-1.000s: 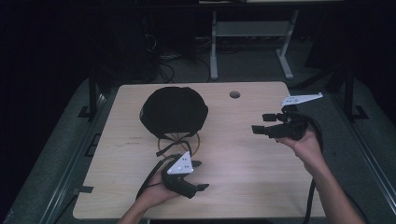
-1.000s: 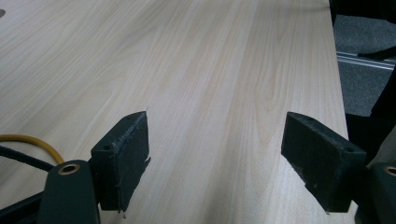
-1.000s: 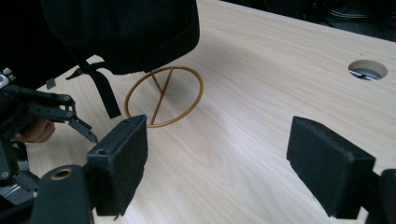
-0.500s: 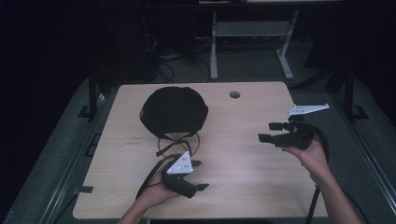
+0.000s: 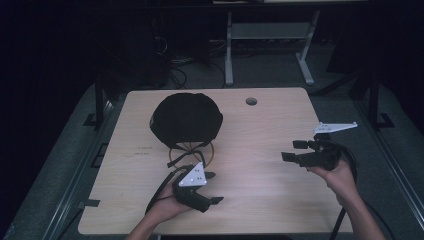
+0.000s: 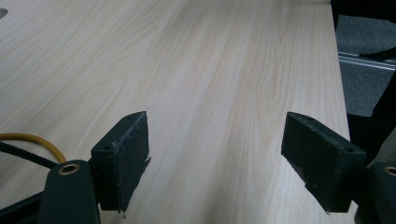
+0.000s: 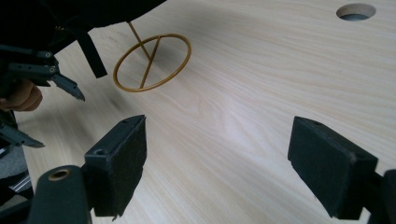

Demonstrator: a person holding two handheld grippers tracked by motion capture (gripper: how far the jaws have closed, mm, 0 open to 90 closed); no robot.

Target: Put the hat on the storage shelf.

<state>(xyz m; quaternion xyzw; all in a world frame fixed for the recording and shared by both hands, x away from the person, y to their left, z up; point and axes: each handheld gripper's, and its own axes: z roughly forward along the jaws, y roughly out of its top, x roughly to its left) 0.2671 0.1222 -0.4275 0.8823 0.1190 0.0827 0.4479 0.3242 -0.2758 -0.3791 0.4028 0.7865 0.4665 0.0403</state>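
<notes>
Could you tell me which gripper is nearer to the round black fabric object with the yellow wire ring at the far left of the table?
Left. The left gripper sits just in front of the black fabric object, close to its yellow wire ring; the right gripper hovers well off to its right.

Cap (image 5: 186, 117) at table (image 5: 260, 195) rear left; ring (image 5: 190, 154) just before it; hole (image 5: 251, 101) rear right.

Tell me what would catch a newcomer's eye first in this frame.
A big black dome-shaped cloth object sits on the far left part of the pale wooden table, with a yellow ring poking out from its near edge. The left gripper hovers just in front of that ring, jaws open, while the right gripper hangs open near the table's right edge. A round hole marks the far side.
</notes>
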